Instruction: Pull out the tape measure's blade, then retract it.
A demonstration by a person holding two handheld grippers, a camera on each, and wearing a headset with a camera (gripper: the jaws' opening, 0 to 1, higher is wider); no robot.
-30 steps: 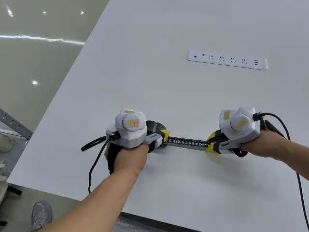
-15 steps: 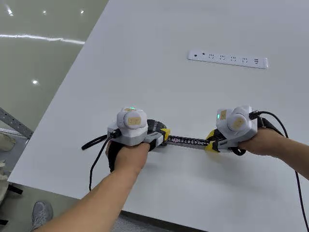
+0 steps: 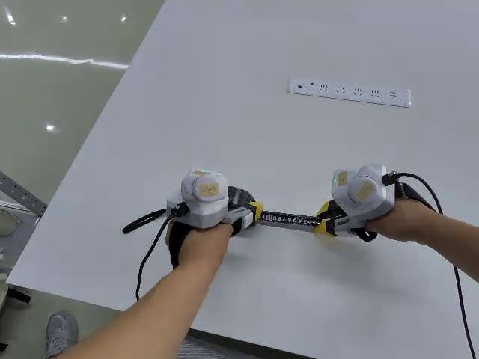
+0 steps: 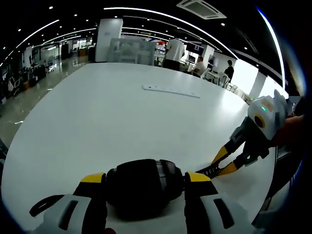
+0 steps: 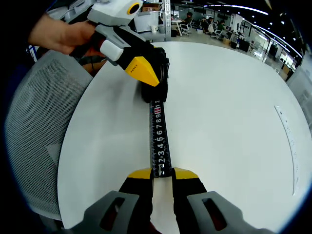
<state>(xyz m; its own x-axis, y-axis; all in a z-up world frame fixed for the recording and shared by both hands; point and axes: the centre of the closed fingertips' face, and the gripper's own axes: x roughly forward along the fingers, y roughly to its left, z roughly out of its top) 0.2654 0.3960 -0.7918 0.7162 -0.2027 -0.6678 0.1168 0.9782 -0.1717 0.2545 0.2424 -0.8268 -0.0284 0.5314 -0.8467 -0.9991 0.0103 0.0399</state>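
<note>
White surface carries the black tape measure close to its near edge, clenched between the left tongs. Its blade runs rightward, low along the surface, to the right tongs, which are pinched on its tip. A white power strip lies on the far side, well apart from both. A grey mesh chair stands off the near edge.

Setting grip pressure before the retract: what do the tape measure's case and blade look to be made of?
The case looks like black rubber or rubber-coated plastic, semi-matte with dull highlights and moulded ridges. The blade is a thin dark strip, probably coated steel, slightly glossy, printed with white and red numerals.
</note>
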